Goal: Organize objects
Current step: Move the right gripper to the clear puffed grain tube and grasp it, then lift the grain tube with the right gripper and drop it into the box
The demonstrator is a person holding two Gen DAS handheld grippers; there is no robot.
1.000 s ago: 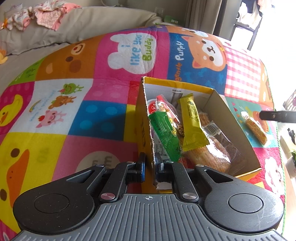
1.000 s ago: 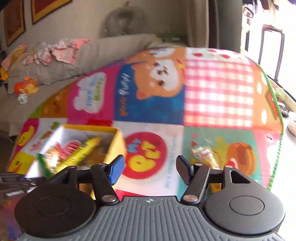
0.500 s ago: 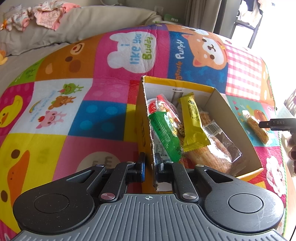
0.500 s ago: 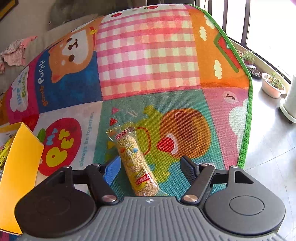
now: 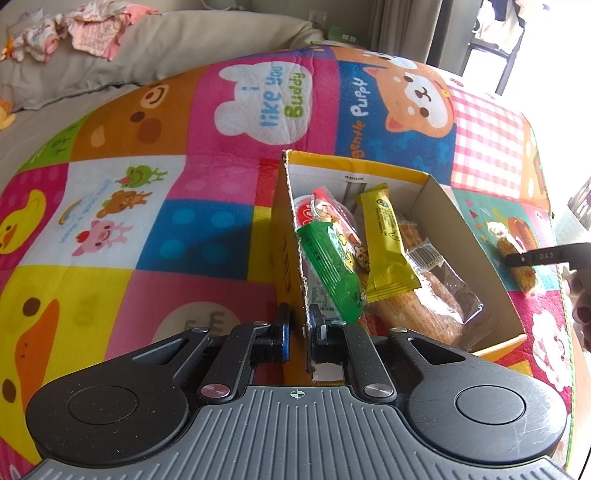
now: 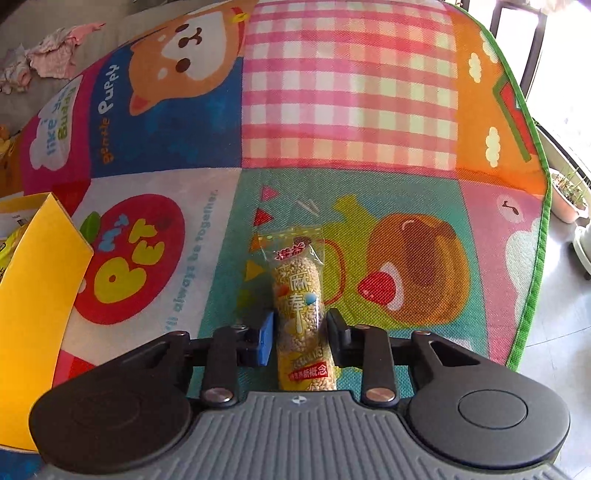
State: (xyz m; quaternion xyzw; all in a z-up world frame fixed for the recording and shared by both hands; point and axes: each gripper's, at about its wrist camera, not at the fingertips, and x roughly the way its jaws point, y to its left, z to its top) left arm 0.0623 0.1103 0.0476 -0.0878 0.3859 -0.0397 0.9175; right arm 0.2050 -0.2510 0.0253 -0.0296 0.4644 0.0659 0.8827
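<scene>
Crinkly, light rice snack pack [image 6: 301,314] could slip as right gripper [image 6: 300,338] closes around its middle; left gripper [image 5: 298,325] pinches the yellow box [image 5: 290,236] wall.

A patchwork cartoon play mat [image 5: 229,122] is spread out. Crumpled pink clothes [image 5: 92,26] are heaped on a beige cushion [image 5: 192,48]. Potted plants [image 6: 570,192] are seen beyond the mat's edge.

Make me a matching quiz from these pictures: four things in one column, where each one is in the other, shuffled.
Things:
1. green packet
2. rice stick
3. pink clothes
4. box

Places:
A. on the grey cushion
B. inside the box
C. wall pinched by the left gripper
D. on the mat, between the closing right gripper jaws

Pairs: 1-B, 2-D, 3-A, 4-C
</scene>
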